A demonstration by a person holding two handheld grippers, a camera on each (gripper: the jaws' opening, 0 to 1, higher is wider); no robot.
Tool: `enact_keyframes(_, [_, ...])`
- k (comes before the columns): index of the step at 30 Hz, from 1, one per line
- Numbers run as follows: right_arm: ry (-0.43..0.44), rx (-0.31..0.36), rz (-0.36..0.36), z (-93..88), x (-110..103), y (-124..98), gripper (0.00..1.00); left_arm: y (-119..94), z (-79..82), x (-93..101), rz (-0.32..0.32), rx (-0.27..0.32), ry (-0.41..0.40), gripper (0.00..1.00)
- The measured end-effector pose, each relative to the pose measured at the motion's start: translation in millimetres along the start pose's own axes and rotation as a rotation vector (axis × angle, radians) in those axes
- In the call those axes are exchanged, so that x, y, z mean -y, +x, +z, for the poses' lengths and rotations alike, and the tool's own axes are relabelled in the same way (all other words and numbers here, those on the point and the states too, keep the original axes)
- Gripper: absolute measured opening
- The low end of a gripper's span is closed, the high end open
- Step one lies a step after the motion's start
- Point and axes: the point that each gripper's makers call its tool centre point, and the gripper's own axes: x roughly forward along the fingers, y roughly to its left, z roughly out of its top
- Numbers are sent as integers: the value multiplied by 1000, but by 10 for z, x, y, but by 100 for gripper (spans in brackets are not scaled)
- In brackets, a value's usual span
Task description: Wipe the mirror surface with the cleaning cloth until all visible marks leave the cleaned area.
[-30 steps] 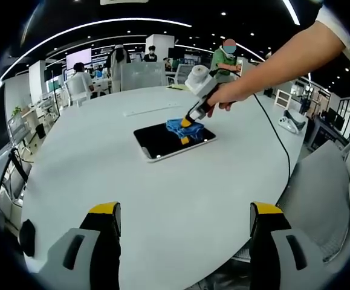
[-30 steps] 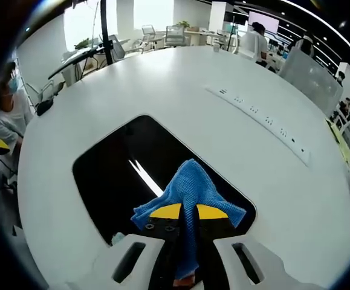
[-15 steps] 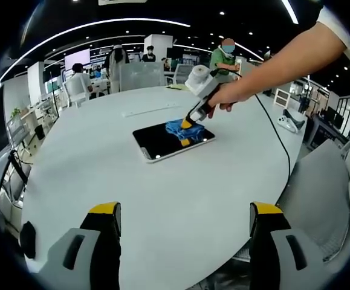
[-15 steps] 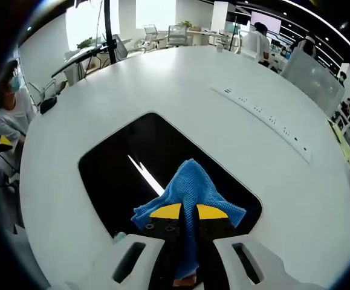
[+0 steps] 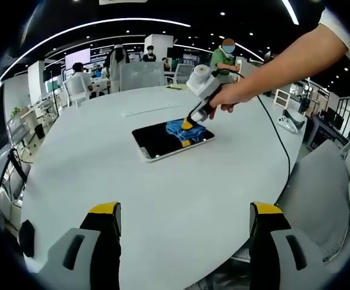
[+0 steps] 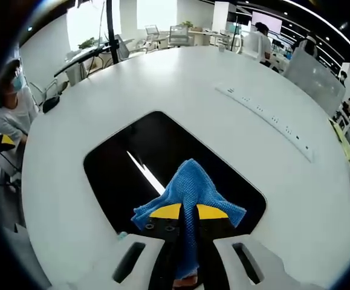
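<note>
Jaws of the right gripper [image 6: 188, 212] are pinched together on the blue cleaning cloth [image 6: 190, 184], which bunches up ahead of the yellow tips and hangs down between them. In the left gripper view the same gripper, held in a person's hand [image 5: 226, 95], presses the cloth onto the mirror's end nearest that hand. The mirror [image 6: 138, 163] is a dark rounded rectangle lying flat on the white table [image 5: 102, 163], well in from every table edge. Cloth and tips sit at the mirror's near end in the right gripper view; the glass stretching away toward its far corners is bare and carries a bright streak, most likely a ceiling light's reflection, not a mark.

The left gripper [image 5: 184, 226] hangs over the table's near edge, jaws spread wide and holding nothing, well apart from the mirror.

By my reading the wipe is under way but unfinished: the cloth covers one end only, and the long stretch of glass beyond it remains to be passed over. Whether smudges are left there is too fine to tell. Mirror and cloth both lie well inside the workspace.
</note>
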Motion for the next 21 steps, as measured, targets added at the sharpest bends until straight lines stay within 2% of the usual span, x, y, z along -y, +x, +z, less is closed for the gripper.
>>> enact_keyframes(21, [-6, 5, 15, -77, -160, -86, 3, -18, -37, -17, 6, -1, -7, 89])
